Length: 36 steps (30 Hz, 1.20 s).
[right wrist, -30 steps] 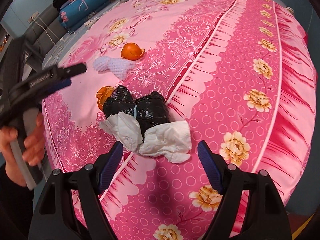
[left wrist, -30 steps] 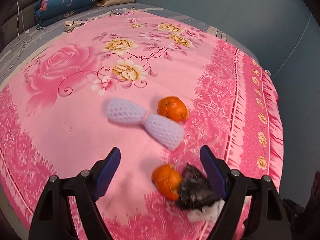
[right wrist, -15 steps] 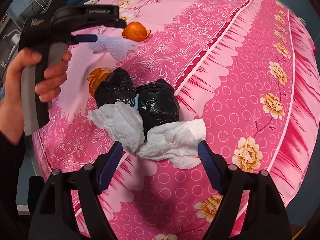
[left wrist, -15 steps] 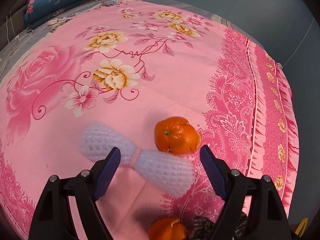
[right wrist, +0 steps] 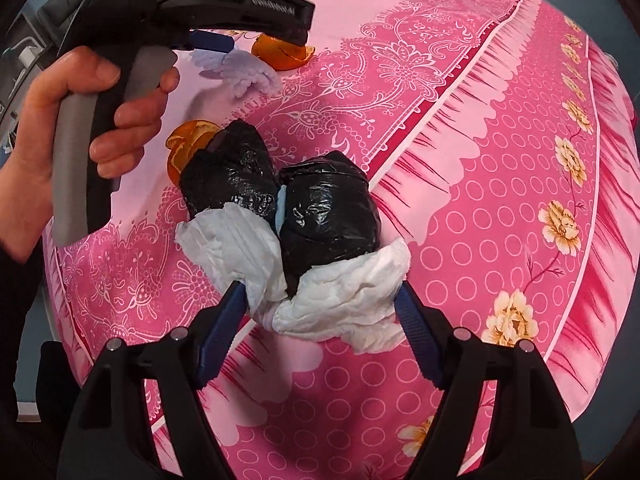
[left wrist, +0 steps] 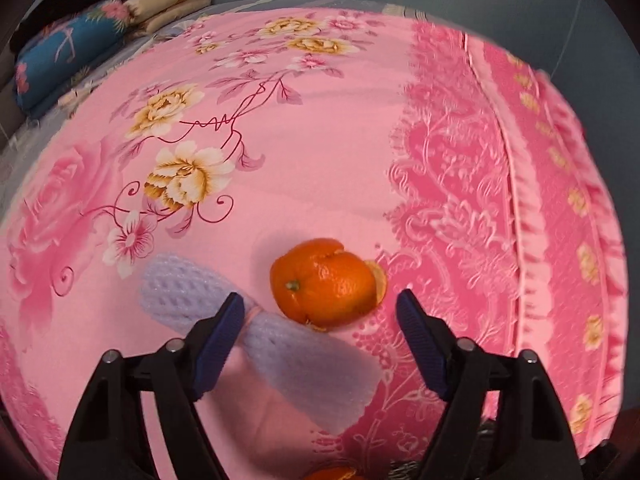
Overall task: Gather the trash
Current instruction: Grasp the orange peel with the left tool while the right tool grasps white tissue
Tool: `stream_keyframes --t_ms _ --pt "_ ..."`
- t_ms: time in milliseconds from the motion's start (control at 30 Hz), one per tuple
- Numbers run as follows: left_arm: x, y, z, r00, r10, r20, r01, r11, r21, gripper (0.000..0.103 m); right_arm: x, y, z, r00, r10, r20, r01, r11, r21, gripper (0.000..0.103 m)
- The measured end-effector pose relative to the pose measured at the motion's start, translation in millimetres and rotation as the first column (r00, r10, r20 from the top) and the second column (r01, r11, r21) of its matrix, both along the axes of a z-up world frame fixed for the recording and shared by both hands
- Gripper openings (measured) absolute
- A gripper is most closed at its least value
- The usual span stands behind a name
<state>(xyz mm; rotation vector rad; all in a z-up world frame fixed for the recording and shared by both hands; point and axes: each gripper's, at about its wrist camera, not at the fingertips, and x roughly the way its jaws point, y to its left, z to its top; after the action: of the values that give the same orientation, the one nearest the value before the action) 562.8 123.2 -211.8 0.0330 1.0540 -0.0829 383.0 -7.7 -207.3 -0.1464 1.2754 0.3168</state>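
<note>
The soft, light white tissue is best pinched at its thick middle as the right gripper fingers are closing around it, while the left gripper fingers are closing with nothing gripped yet near the squashy orange peel.

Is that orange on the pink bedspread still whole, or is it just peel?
Cannot tell for sure. The orange looks rounded with its stem, but its peel is split and curling open at one side; the inside is hidden.

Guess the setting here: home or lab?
Most likely a home bedroom: the trash lies on a bed under a pink floral bedspread, with a blue floral pillow and folded beige bedding stacked at its far end.
</note>
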Motion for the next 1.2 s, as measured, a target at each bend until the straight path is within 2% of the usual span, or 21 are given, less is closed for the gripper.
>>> stream_keyframes --t_ms 100,167,200,300,400,500,600,800,1033,1200 --pt "2.3 -11.4 -10.0 0.999 -0.038 -0.008 0.039 0.994 0.099 0.068 2.0 6.8 0.9 1.0 0.005 0.002 -0.005 1.0 -0.004 0.066" --pt "10.3 -10.9 -11.0 0.999 -0.034 -0.017 0.036 0.995 0.089 0.067 3.7 9.8 1.9 1.0 0.002 0.0 -0.002 1.0 -0.001 0.063" --pt "15.9 -10.6 -11.2 0.999 -0.026 -0.023 0.027 0.997 0.076 0.058 5.1 10.7 2.7 1.0 -0.006 -0.002 0.006 1.0 0.008 0.058" --pt "22.7 -10.7 -13.6 0.999 0.011 -0.032 -0.009 0.998 0.057 0.043 4.4 14.5 8.6 1.0 -0.001 0.0 0.001 1.0 0.018 0.043" --pt "15.2 -14.9 -10.8 1.0 -0.015 -0.011 0.016 0.998 0.059 0.032 0.7 20.1 11.5 1.0 0.019 0.006 -0.019 1.0 0.01 0.031" --pt "10.3 -8.7 -2.7 1.0 -0.008 -0.018 0.008 1.0 0.01 0.023 -0.7 24.4 17.6 1.0 0.022 0.013 -0.023 1.0 0.02 0.024" --pt "6.1 -1.4 8.2 1.0 -0.006 -0.015 0.006 1.0 -0.031 0.022 -7.1 27.5 28.3 0.999 0.026 0.021 -0.027 0.999 0.031 0.022" --pt "-13.8 10.0 40.9 1.0 -0.007 0.02 0.008 0.998 -0.062 0.021 -25.8 15.3 44.9 0.999 0.022 0.033 -0.024 0.998 0.064 0.021" --pt "-40.3 16.9 67.5 0.999 0.02 0.036 -0.018 0.998 -0.055 0.021 -46.0 -3.3 65.1 0.998 0.0 0.064 -0.006 0.995 0.095 0.021" --pt "-65.8 16.6 77.9 0.999 0.042 0.03 -0.04 0.995 -0.087 0.021 -63.1 -21.2 80.6 0.997 -0.019 0.078 0.009 0.991 0.133 0.021"
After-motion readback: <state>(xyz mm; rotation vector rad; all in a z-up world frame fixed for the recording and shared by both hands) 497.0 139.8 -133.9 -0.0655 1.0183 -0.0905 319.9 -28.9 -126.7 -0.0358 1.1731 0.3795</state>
